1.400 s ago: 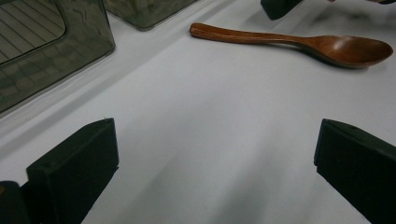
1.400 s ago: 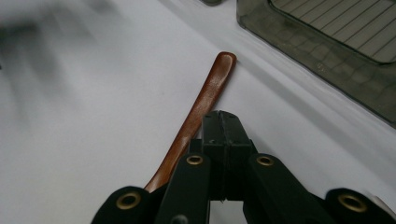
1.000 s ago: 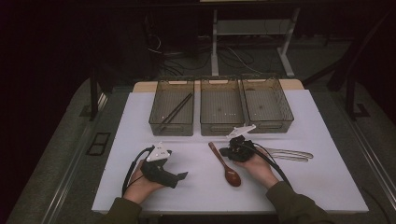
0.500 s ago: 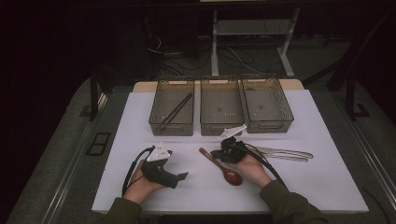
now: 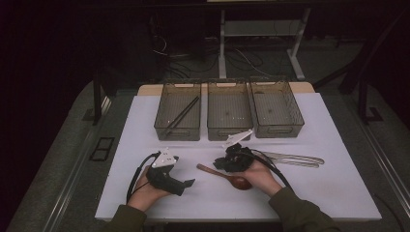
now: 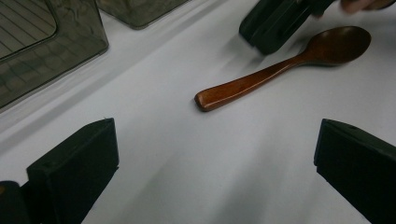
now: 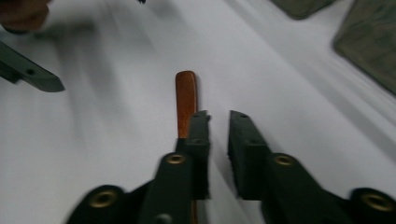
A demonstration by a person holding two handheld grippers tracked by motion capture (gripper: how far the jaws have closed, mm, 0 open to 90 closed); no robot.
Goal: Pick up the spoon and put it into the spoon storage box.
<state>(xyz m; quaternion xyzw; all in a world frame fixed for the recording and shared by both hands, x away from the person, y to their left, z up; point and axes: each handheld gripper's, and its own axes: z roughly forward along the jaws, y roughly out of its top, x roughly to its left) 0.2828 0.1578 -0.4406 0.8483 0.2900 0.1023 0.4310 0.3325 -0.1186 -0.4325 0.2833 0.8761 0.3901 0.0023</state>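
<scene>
A brown wooden spoon (image 5: 227, 176) lies on the white table (image 5: 333, 193), bowl to the right and handle to the left. My right gripper (image 5: 219, 164) hovers low over the spoon. In the right gripper view its jaws (image 7: 218, 119) have just been opening to a narrow gap that holds nothing. The spoon handle (image 7: 186, 95) runs under the left jaw. My left gripper (image 5: 190, 183) rests on the table to the left, open wide with nothing between its jaws (image 6: 215, 144). Ahead of it lie the spoon (image 6: 261, 77) and the right gripper (image 6: 275, 23).
Three clear bins (image 5: 178, 126) (image 5: 229, 126) (image 5: 278, 123) stand in a row at the back of the table. The left one holds dark chopsticks (image 5: 183, 115). Metal tongs (image 5: 295, 158) lie to the right of my right hand.
My right hand has moved left along the spoon. The spoon's handle has swung leftward and nearer to me, so it lies flatter across the table. The left hand has stayed put.
</scene>
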